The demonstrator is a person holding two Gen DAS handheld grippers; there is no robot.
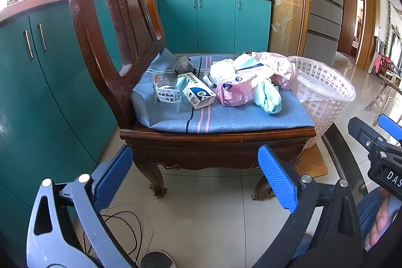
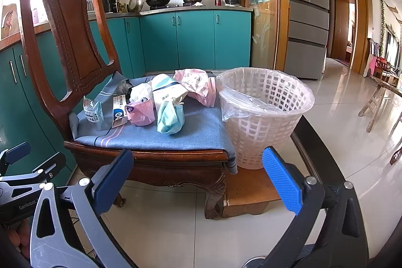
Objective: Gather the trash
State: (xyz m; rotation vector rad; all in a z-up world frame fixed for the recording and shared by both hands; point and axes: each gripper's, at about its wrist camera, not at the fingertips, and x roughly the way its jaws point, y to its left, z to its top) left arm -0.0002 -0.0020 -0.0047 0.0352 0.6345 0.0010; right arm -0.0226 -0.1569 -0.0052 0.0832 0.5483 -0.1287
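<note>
You are facing open air between both grippers and the chair's front edge [image 2: 150, 155], so nothing is blocking a straight approach to the seat. The front strip of the cushion [image 2: 181, 135] is lying bare; behind it the trash pile [image 2: 165, 102] is crowding the middle and back. The carved chair back [image 2: 67, 37] is walling off the left side. The basket [image 2: 266, 117] is standing just beside the seat's right edge, its mouth [image 2: 263, 82] gaping upward with clear room above. Your left gripper [image 2: 15, 167] is hanging near the right one's left flank.
</note>
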